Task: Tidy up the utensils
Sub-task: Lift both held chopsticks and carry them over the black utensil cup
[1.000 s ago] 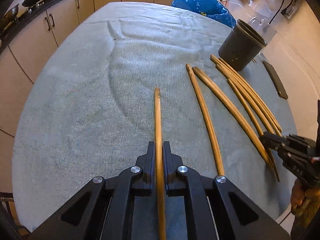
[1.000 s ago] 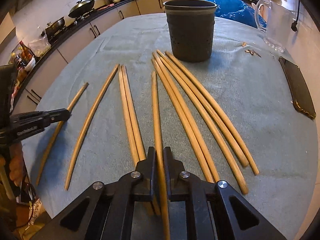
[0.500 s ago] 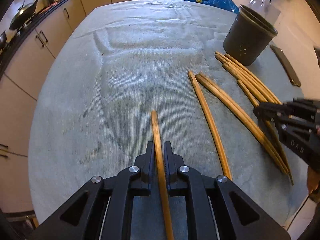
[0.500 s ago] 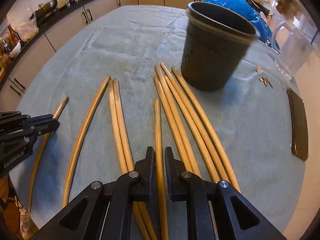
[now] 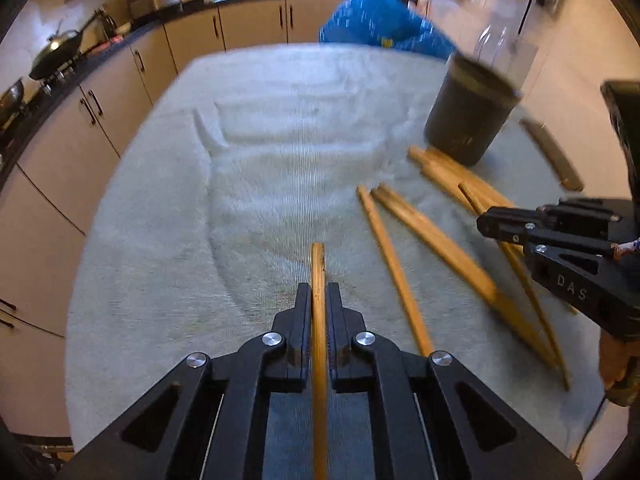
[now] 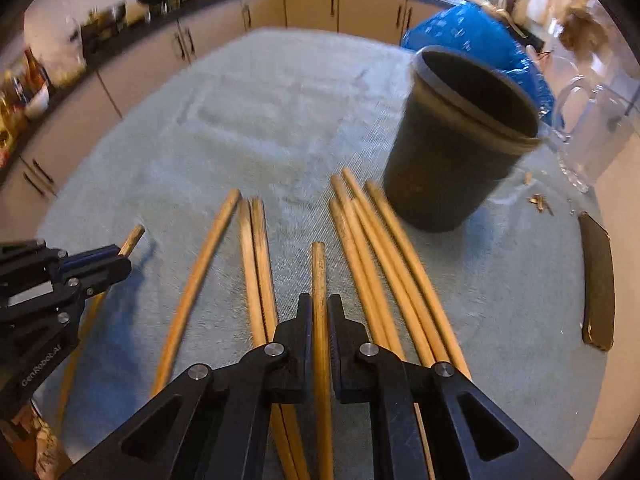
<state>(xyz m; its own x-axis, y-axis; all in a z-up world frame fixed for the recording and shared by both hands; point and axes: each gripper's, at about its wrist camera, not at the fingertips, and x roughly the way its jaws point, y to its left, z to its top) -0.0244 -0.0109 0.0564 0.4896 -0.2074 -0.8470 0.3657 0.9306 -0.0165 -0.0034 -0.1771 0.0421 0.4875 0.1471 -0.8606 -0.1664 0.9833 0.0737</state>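
Observation:
Several long wooden sticks [image 6: 372, 240] lie side by side on the grey-blue cloth, pointing at a dark round holder [image 6: 460, 140] that stands upright. My left gripper [image 5: 319, 292] is shut on one wooden stick [image 5: 318, 264] and holds it above the cloth. My right gripper [image 6: 319, 304] is shut on another wooden stick [image 6: 319, 268], lifted above the row. The holder [image 5: 468, 116] is at the far right in the left wrist view, and the right gripper [image 5: 484, 222] is seen there over the sticks. The left gripper [image 6: 124, 266] shows at the left edge of the right wrist view.
A dark flat phone-like slab [image 6: 598, 280] lies on the cloth at the right. A glass jug [image 6: 592, 120] and a blue bag [image 6: 480, 36] stand behind the holder. Kitchen cabinets [image 5: 120, 68] with a wok on the stove run along the far left.
Both grippers have lifted their sticks off the cloth and tilted up, so more of the kitchen shows. The right gripper has moved closer to the holder.

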